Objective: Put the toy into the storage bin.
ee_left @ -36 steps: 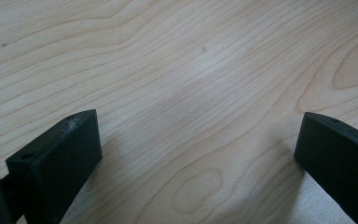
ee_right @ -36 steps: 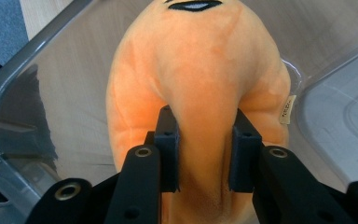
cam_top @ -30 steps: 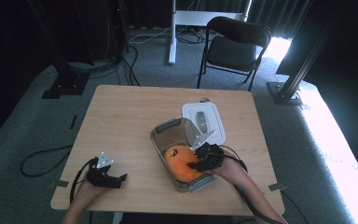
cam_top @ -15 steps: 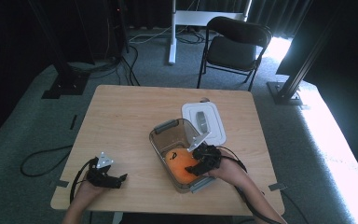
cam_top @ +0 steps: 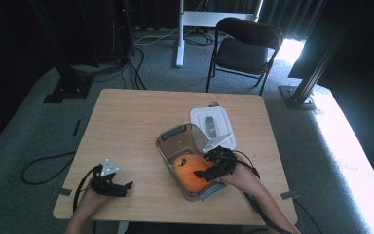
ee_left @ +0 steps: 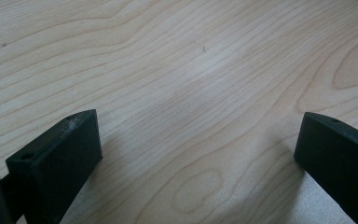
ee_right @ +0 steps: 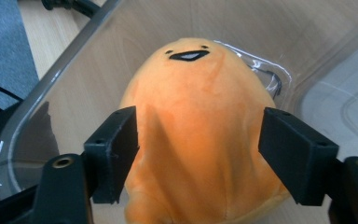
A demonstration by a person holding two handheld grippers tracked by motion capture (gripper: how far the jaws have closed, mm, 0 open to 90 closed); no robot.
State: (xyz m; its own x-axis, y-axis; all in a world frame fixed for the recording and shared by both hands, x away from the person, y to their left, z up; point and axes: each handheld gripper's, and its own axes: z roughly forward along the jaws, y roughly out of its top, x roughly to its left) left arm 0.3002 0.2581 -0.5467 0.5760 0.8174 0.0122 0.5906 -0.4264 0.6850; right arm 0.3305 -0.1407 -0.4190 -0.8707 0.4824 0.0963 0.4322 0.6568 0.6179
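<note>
Since a second ago the right tongs [ee_right: 199, 154] have been spreading apart, and they now stand wide on either side of the orange plush toy [ee_right: 200, 135], which lies at the near end of the clear plastic bin [cam_top: 175, 139] on the bench [cam_top: 126, 126]. From the right gripper view the pads look to have let go of the plush, though the left one sits so close to the fabric that I cannot rule out a light touch. So the step in hand reads as the release: the toy is set down inside the bin. Off to the side the left tongs [cam_top: 124, 185] rest wide and empty over bare wood. The white lid [cam_top: 213, 126] lies just beyond the bin; next, I would guess, the right hand lifts straight out without snagging the fabric, then fetches that lid.
</note>
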